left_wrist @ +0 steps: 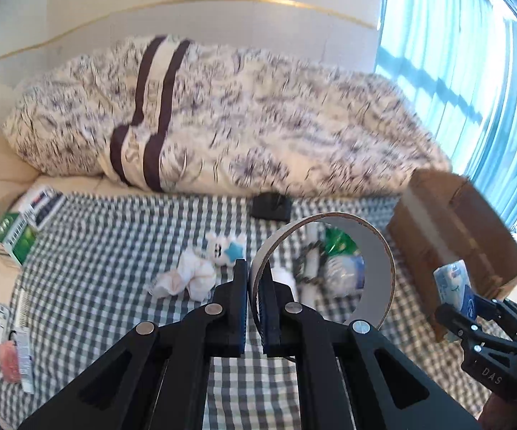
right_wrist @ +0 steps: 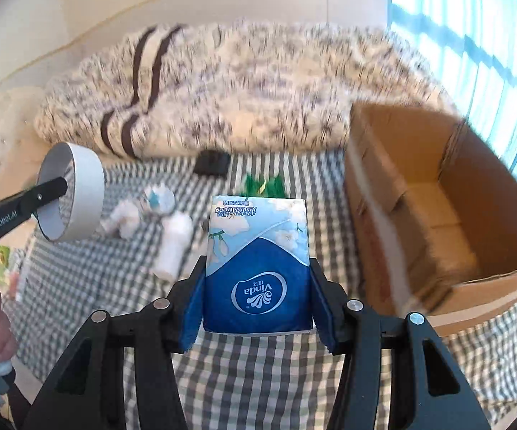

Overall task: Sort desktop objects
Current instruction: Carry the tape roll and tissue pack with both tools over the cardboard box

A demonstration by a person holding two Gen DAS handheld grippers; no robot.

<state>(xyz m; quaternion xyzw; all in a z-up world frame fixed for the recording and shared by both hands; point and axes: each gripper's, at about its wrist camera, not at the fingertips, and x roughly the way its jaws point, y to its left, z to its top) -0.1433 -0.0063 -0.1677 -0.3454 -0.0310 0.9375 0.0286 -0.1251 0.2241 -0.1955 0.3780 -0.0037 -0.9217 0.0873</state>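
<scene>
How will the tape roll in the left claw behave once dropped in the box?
The tape roll is a thin-walled ring, so probably light and fairly stiff. The left claw pinches only its wall, so it may swing. Released on edge in the cardboard box, it could roll.

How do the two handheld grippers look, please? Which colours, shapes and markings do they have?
Both are black plastic with silver round pivot bolts and blue ribbed pads. The left gripper bears white "GenRobot.AI" lettering along its side; the right gripper shows "DAS" on its body. No sleeve is clearly visible.

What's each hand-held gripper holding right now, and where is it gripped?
Left hand-held gripper pinches the tape roll by its wall. Right hand-held gripper clamps the Vinda tissue pack across its lower sides.
</scene>
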